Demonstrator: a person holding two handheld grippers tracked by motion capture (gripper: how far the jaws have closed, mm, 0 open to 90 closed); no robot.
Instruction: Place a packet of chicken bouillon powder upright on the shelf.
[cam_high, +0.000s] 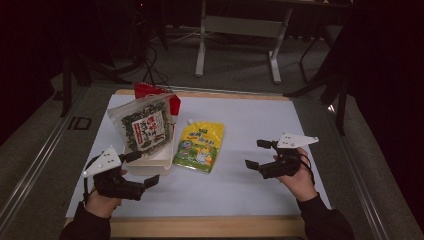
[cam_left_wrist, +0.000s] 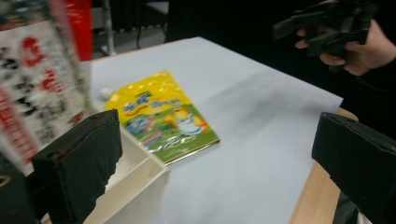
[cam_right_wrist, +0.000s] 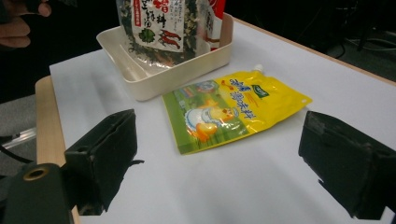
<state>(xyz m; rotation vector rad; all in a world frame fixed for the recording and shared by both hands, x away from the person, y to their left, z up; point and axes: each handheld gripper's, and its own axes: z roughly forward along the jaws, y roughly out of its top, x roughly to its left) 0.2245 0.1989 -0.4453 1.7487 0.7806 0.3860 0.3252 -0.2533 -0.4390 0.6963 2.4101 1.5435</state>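
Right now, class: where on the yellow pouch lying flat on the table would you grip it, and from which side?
Grip the yellow pouch by its spout corner, coming from the right with the right tongs. It lies flat, so only edges offer purchase, and the tray crowds its left side.

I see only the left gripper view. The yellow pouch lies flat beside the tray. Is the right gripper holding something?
Observer: No. The right gripper is open and empty, above the table.
Operator: What stands in the tray?
Observer: A clear bag with dark flakes stands in the tray, and a red pack behind it.
Operator: Does the pouch have a spout?
Observer: Yes, a white spout at the far corner of the pouch, pointing away from the person.
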